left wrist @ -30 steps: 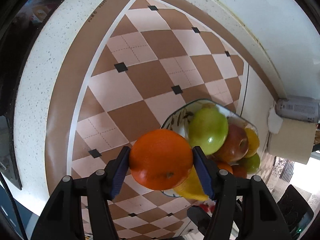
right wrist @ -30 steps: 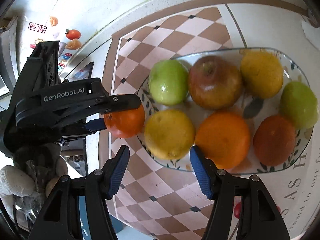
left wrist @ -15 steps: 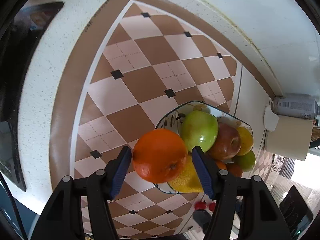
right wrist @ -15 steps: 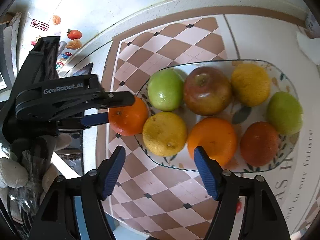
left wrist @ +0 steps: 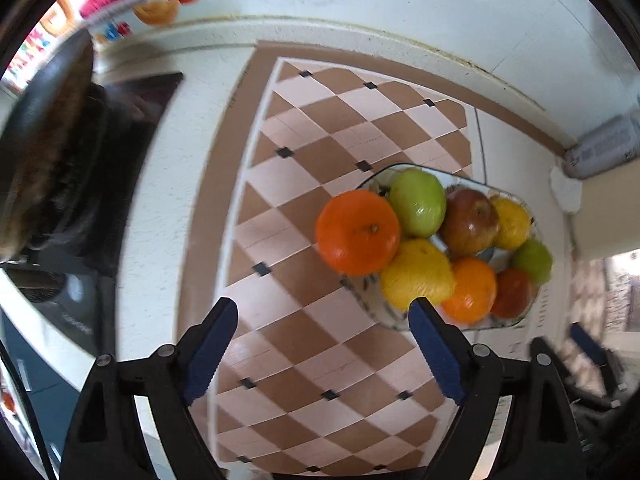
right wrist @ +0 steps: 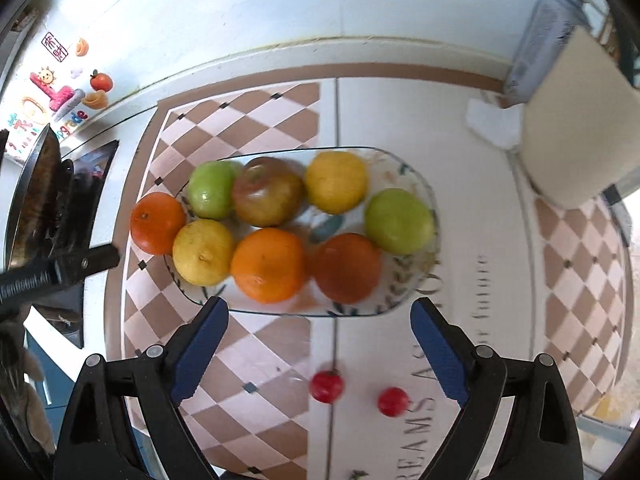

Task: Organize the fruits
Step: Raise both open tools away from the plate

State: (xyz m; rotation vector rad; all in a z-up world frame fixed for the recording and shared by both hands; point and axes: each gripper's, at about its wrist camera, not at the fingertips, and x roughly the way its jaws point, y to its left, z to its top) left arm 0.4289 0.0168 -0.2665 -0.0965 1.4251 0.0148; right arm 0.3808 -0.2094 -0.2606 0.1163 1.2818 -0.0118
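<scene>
A patterned plate [right wrist: 404,300] holds several fruits: green apples, a red apple, lemons and oranges. An orange [left wrist: 357,232] rests at the plate's left end against a green apple [left wrist: 418,203] and a lemon [left wrist: 416,279]; it also shows in the right wrist view [right wrist: 157,223]. My left gripper [left wrist: 322,346] is open and empty, drawn back from the orange. My right gripper [right wrist: 319,354] is open and empty, in front of the plate [left wrist: 496,322]. Two small red fruits [right wrist: 327,386] [right wrist: 393,401] lie on the mat near it.
A dark pan [left wrist: 44,132] sits on a stove at the left. A paper roll [right wrist: 576,120] and a can [right wrist: 536,48] stand at the back right by the wall. The checkered mat [left wrist: 320,128] covers the counter.
My left gripper has opened, let go of the orange at the plate's left end, and pulled back. My right gripper has drawn back, so the two small red fruits show.
</scene>
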